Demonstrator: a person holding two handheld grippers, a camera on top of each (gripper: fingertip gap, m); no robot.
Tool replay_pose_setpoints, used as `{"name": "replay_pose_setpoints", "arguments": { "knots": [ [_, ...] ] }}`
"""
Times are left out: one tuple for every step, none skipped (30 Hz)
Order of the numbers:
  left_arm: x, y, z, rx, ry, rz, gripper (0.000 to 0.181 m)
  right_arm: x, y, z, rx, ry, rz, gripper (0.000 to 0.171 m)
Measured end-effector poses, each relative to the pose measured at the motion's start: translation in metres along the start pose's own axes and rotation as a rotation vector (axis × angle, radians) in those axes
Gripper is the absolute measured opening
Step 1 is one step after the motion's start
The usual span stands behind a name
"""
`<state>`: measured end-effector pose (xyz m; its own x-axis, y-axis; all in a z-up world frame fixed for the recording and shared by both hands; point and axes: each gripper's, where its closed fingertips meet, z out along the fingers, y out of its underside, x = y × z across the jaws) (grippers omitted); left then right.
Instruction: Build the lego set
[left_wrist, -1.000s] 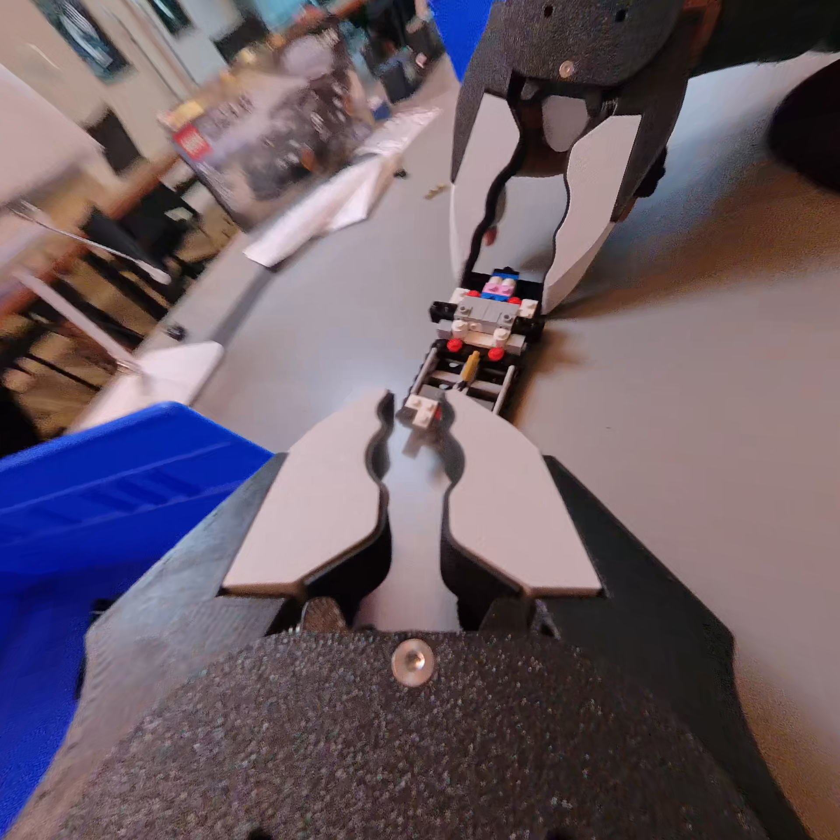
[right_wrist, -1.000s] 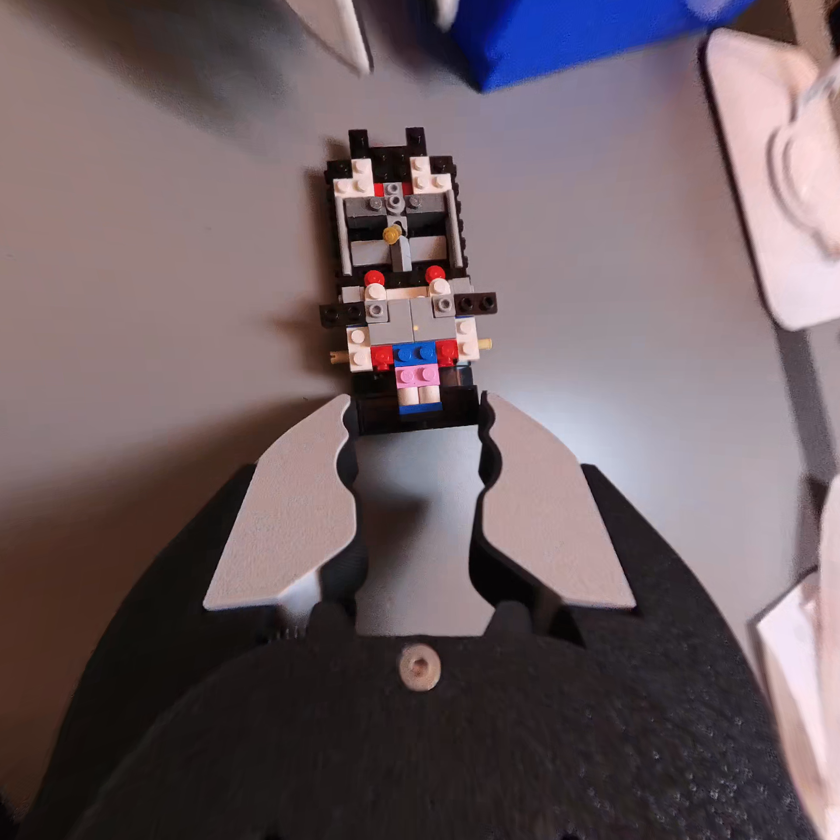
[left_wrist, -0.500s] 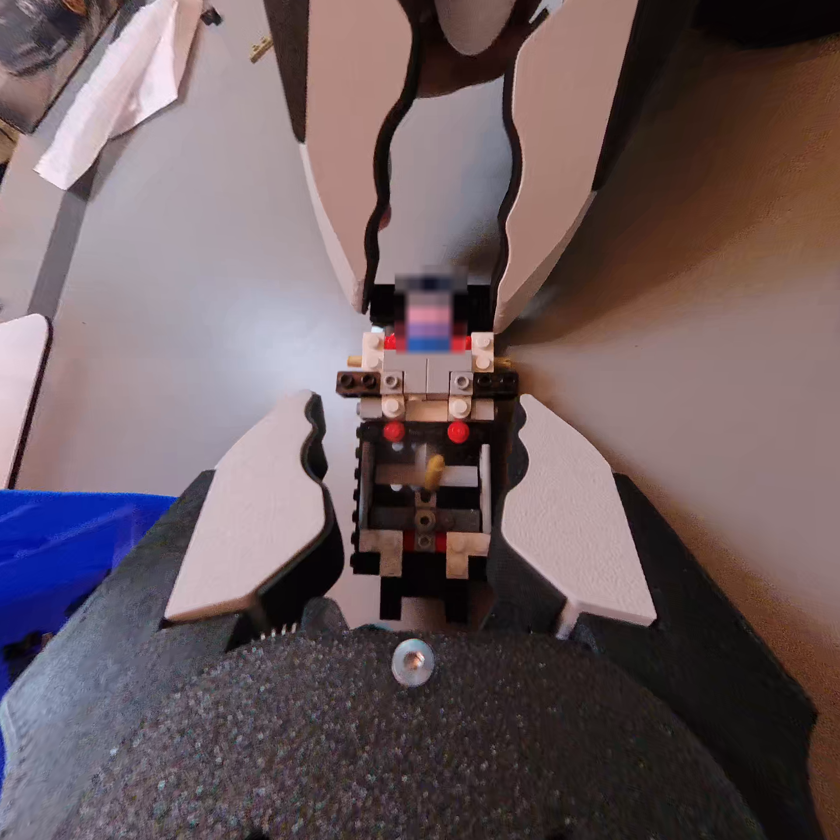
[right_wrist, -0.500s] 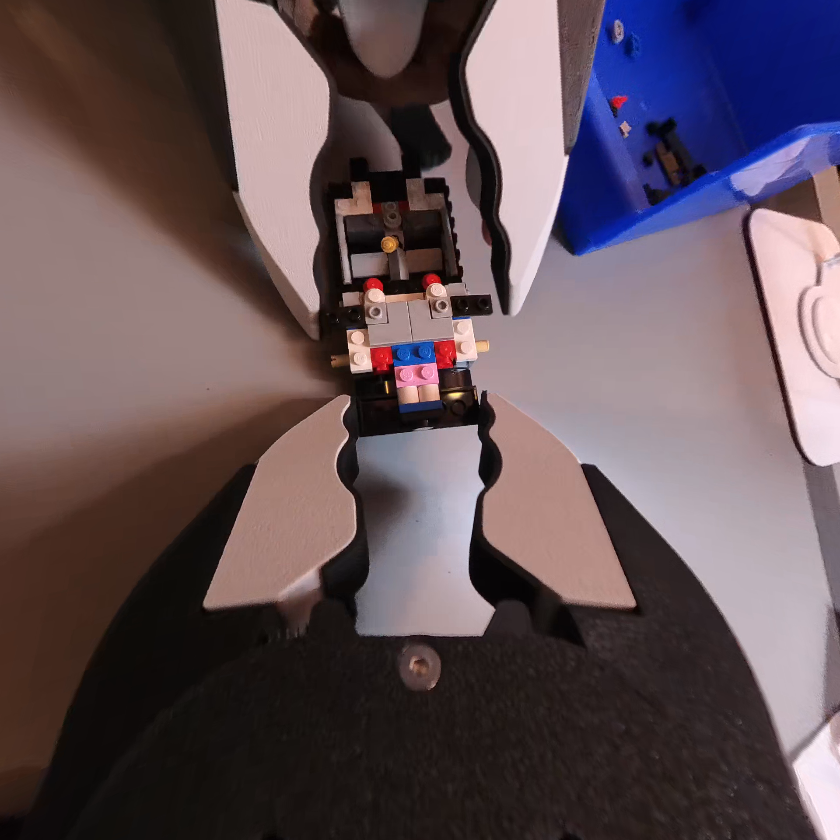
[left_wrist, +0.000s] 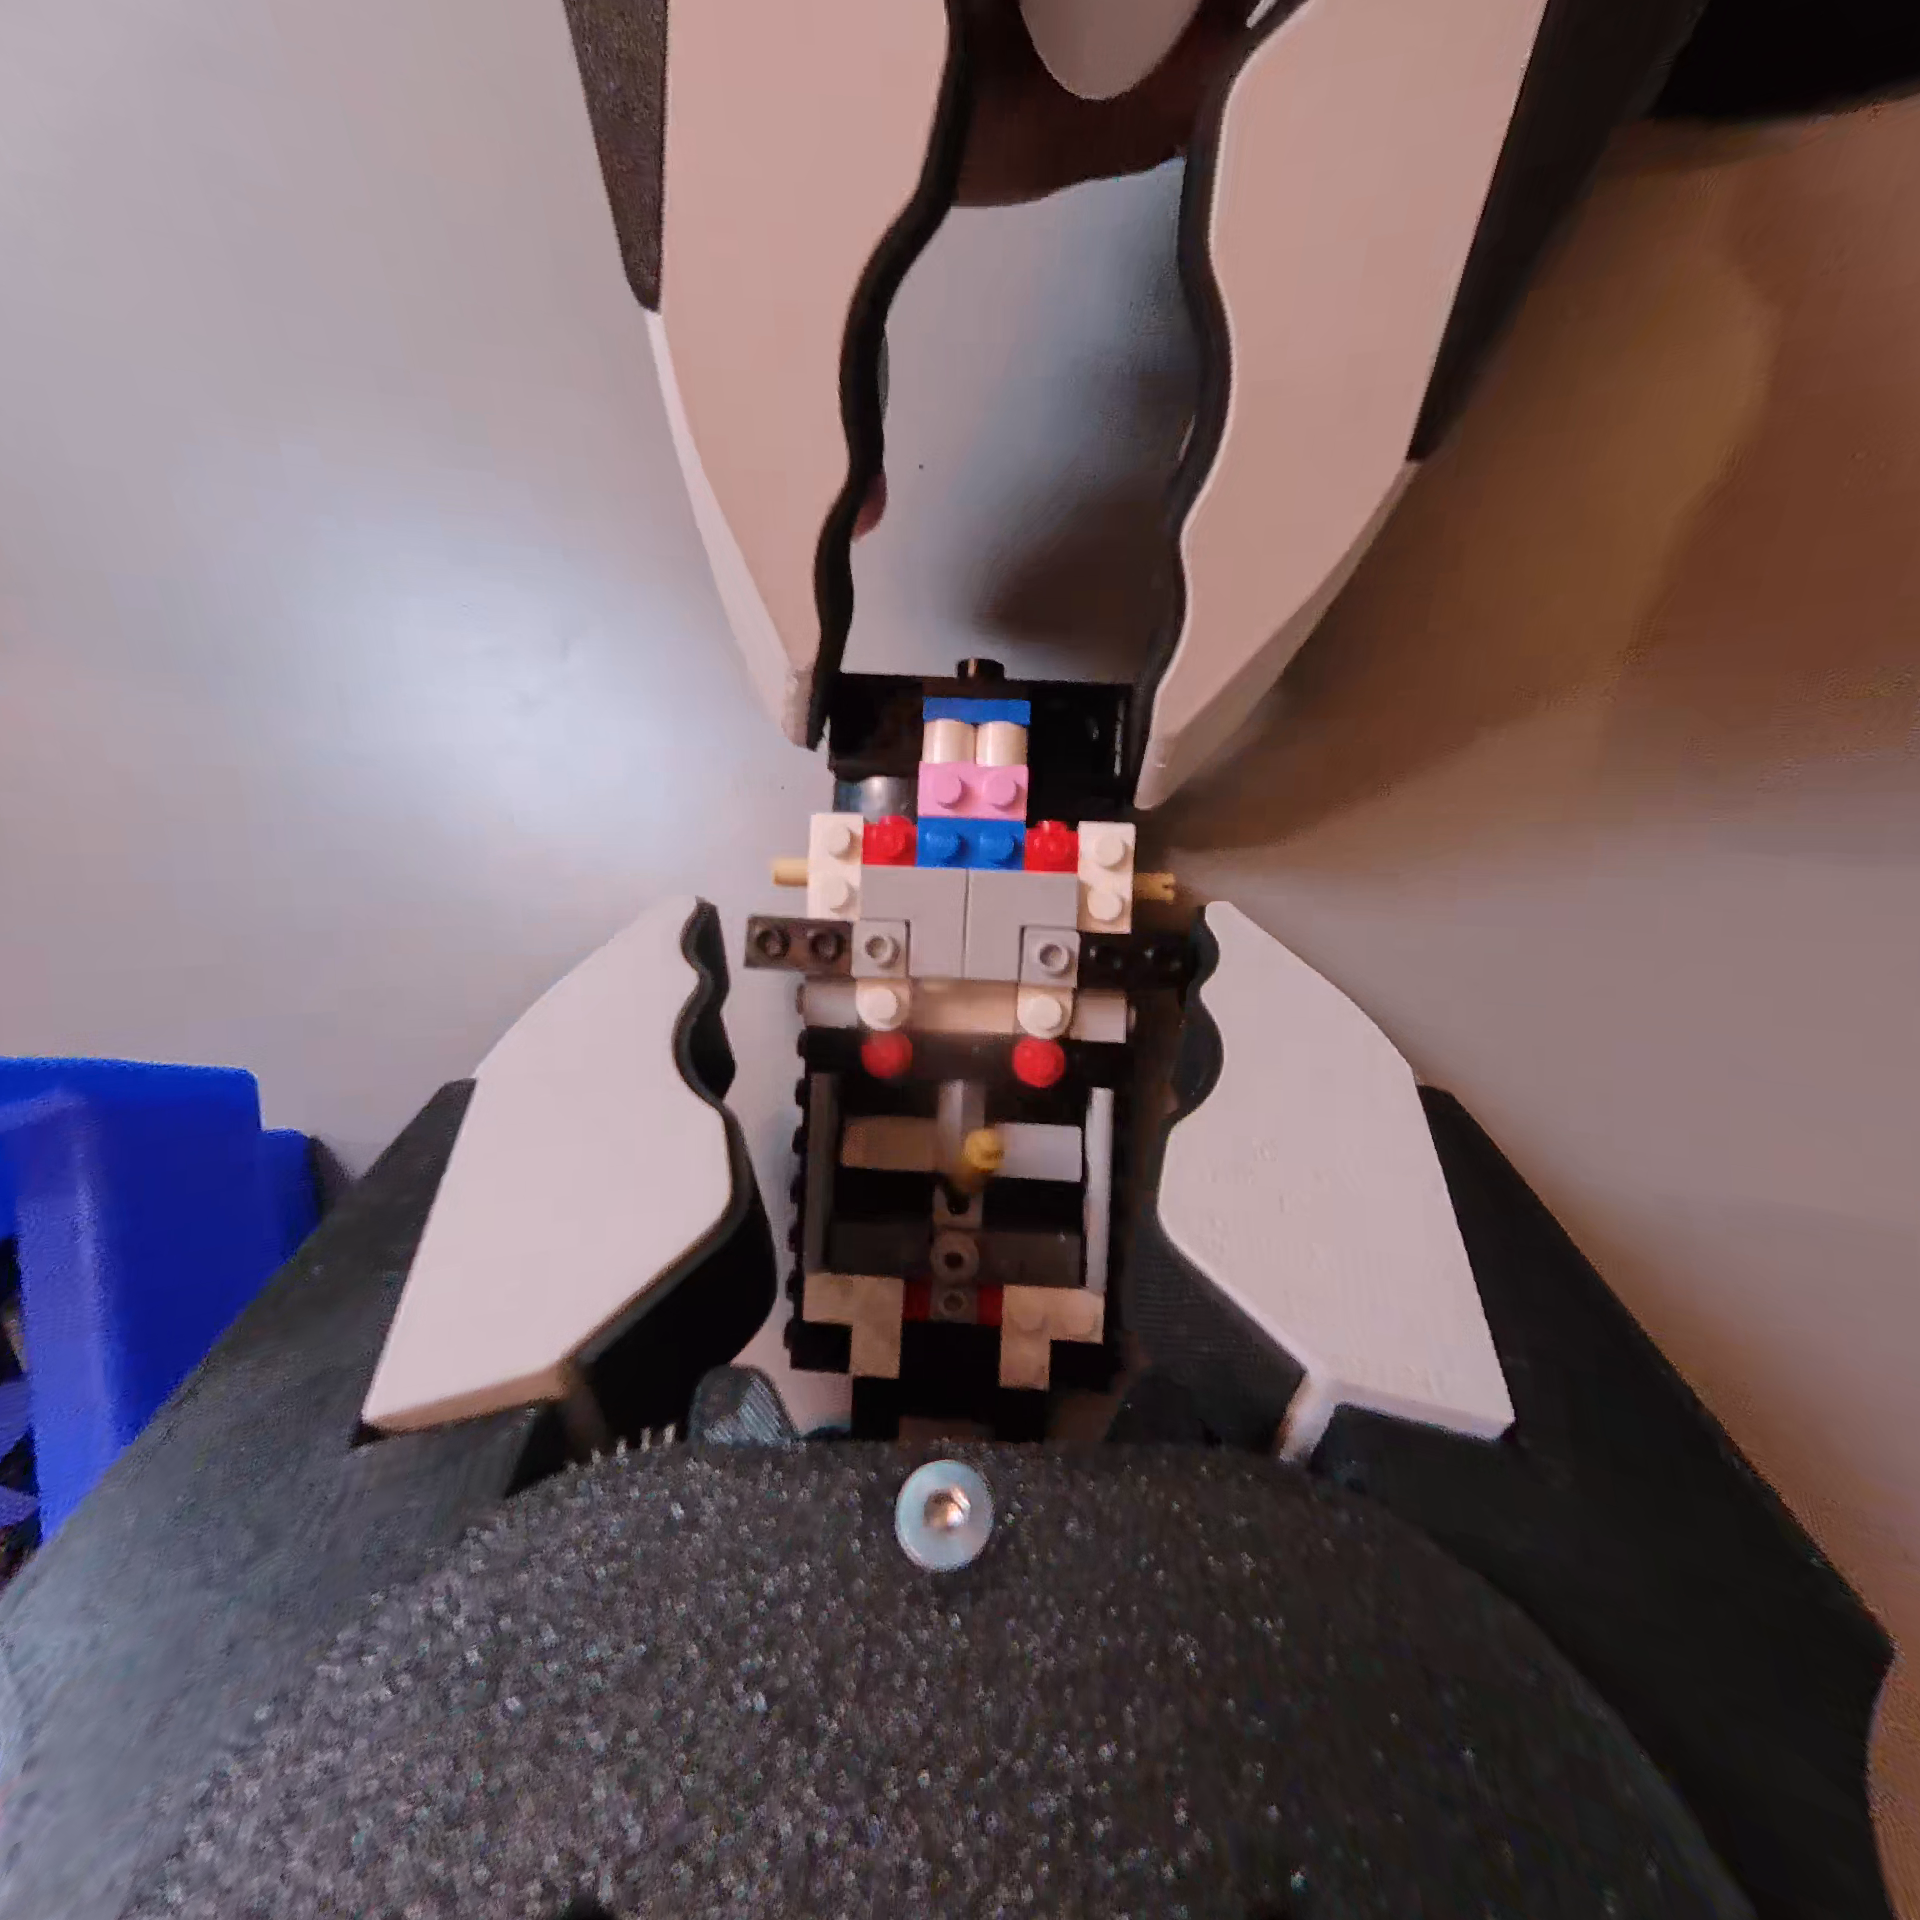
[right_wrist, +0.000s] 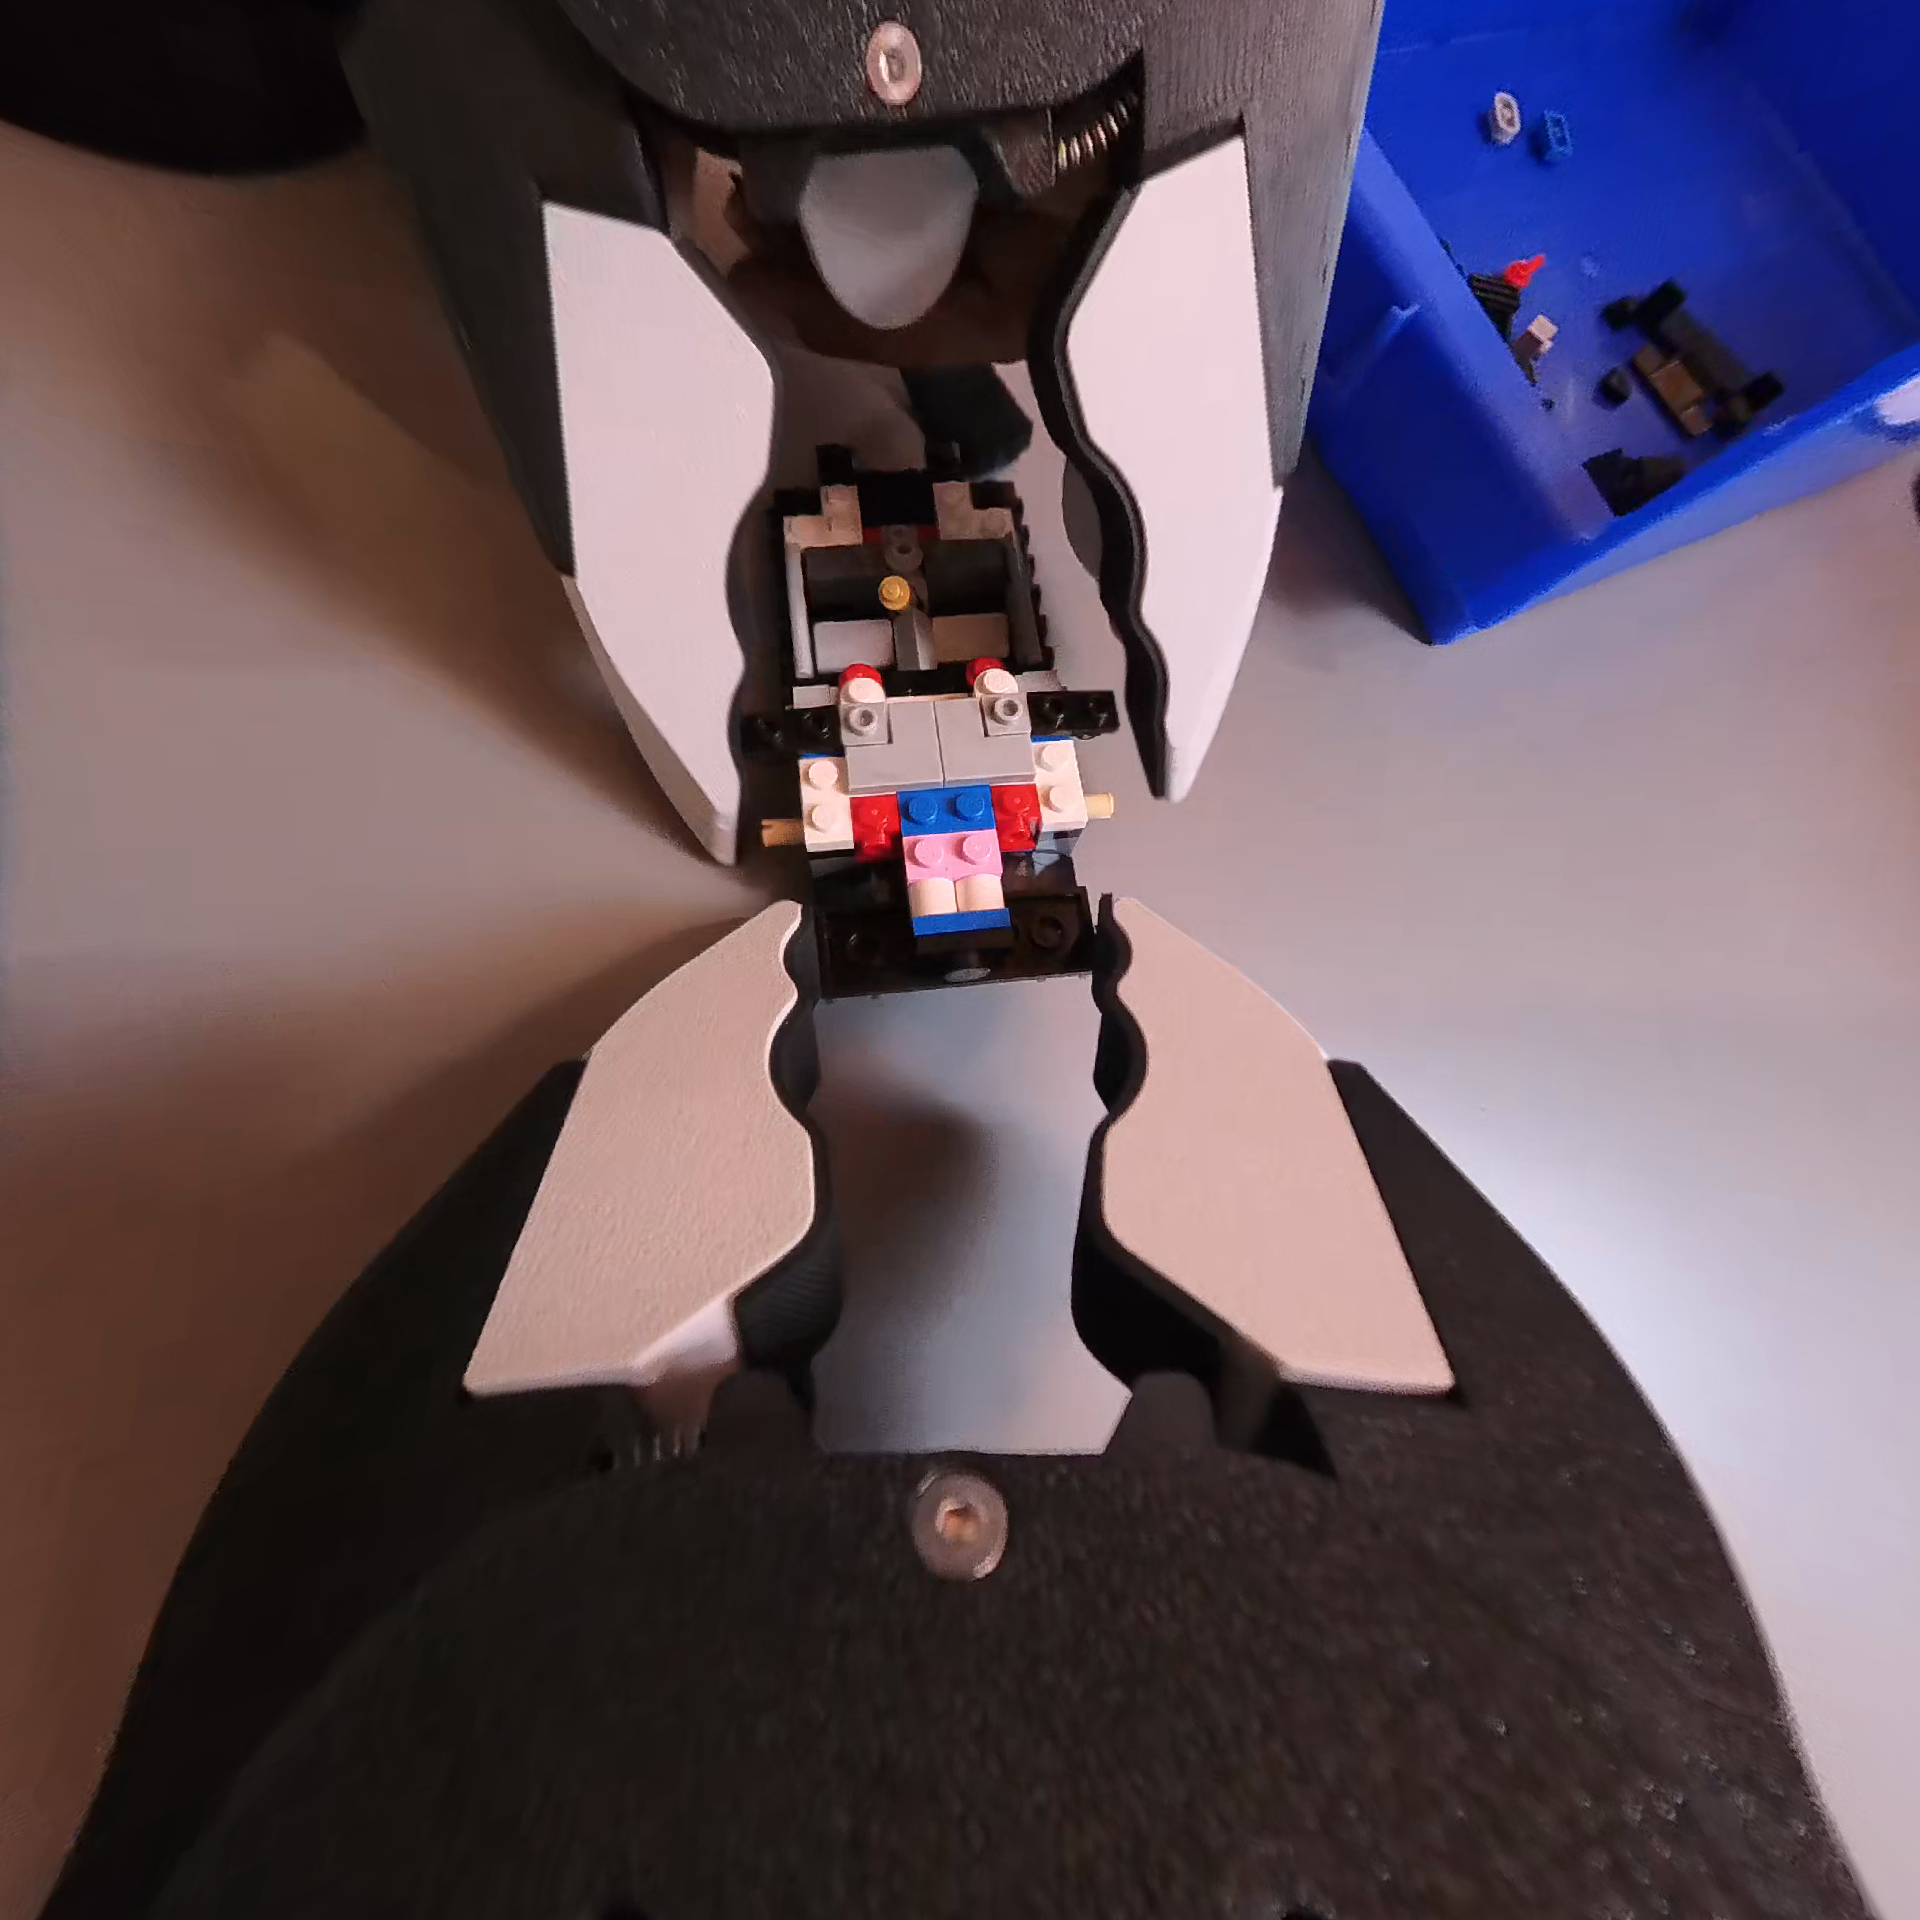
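Observation:
A small brick model (left_wrist: 966, 925), black and white with grey, red, blue and pink pieces, hangs between my two grippers over the grey table (left_wrist: 312, 520). My left gripper (left_wrist: 951, 914) is open and straddles the model's long framed end, which reaches deep between its fingers. The right finger pad touches the model's side and a narrow gap shows on the left. My right gripper (right_wrist: 951, 914) is shut on the model's (right_wrist: 935, 753) black end block. The grippers face each other tip to tip. The right gripper shows in the left wrist view (left_wrist: 977, 753), the left in the right wrist view (right_wrist: 948, 816).
A blue bin (right_wrist: 1558, 540) stands on the table (right_wrist: 1558, 935) at the right gripper's upper right, with several loose dark bricks (right_wrist: 1673, 364) inside. The same bin (left_wrist: 135, 1195) shows at the lower left of the left wrist view. Left and right tips are no more than a few centimetres apart.
My left gripper opened from nearly shut and moved forward, so the model now sits deep between its fingers. The right gripper kept its hold on the model.

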<state>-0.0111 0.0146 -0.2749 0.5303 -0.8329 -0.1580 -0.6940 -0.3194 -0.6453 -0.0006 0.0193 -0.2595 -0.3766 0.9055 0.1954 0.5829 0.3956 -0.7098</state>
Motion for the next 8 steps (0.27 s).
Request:
{"name": "replay_pose_setpoints", "arguments": {
  "knots": [
    [0.0006,-0.0004,0.0004,0.002,0.005,-0.001,0.082,-0.0008,-0.0006,0.0006,0.003,-0.005,0.006,0.051],
    [0.0016,-0.0006,0.0007,0.003,0.012,-0.003,0.080,-0.0011,-0.0003,0.0011,0.002,-0.009,0.010,0.051],
    [0.0025,-0.0009,0.0010,0.007,0.019,-0.002,0.079,-0.0011,-0.0005,0.0013,0.007,-0.011,0.013,0.051],
    [0.0033,-0.0011,0.0011,0.013,0.023,0.001,0.077,-0.0012,-0.0007,0.0013,0.014,-0.016,0.018,0.051],
    [0.0038,-0.0015,0.0013,0.019,0.026,0.006,0.076,-0.0012,-0.0005,0.0013,0.019,-0.020,0.023,0.051],
    [0.0036,-0.0017,0.0014,0.024,0.025,0.008,0.076,-0.0010,-0.0002,0.0014,0.024,-0.022,0.025,0.051],
    [0.0035,-0.0019,0.0016,0.028,0.027,0.008,0.076,-0.0009,0.0001,0.0015,0.027,-0.025,0.026,0.051],
    [0.0035,-0.0020,0.0018,0.034,0.029,0.010,0.076,-0.0007,0.0003,0.0013,0.030,-0.026,0.025,0.051]
  ]
}}
